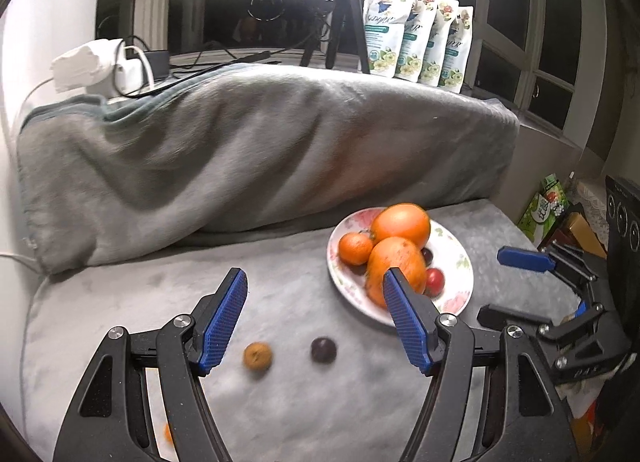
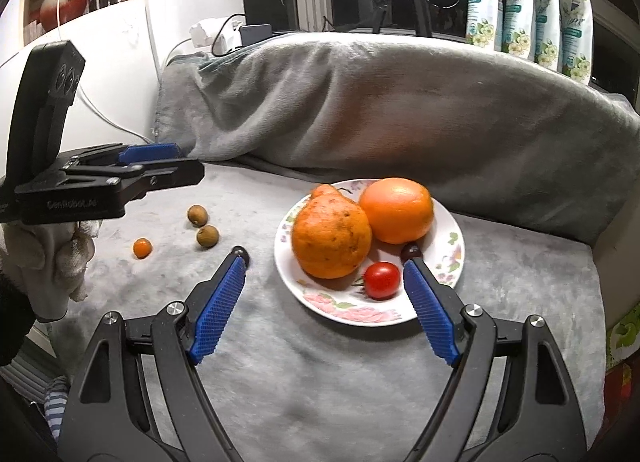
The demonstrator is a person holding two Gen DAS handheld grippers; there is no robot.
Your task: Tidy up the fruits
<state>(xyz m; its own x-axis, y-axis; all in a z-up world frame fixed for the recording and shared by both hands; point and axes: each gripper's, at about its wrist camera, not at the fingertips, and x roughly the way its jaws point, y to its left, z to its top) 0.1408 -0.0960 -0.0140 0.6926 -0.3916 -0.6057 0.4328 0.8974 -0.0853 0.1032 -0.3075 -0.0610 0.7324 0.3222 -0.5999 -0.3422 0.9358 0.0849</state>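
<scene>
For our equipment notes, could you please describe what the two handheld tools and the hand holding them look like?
Both tools, left and right, have black frames with silver screws and blue ribbed pads. The left body carries pale lettering; a light fabric glove covers the hand below it.

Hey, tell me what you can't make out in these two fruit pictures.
- Dark small fruit on the plate: right wrist view, partly behind the right claw's finger; kind unclear.
- Dark round thing on the grey cloth: mostly hidden by the other fingertip.
- Orange bit: left wrist view, cut off by the left claw's arm.
- Small brown fruit: blurred, kind unclear.
- Pouch labels: too small to read.
</scene>
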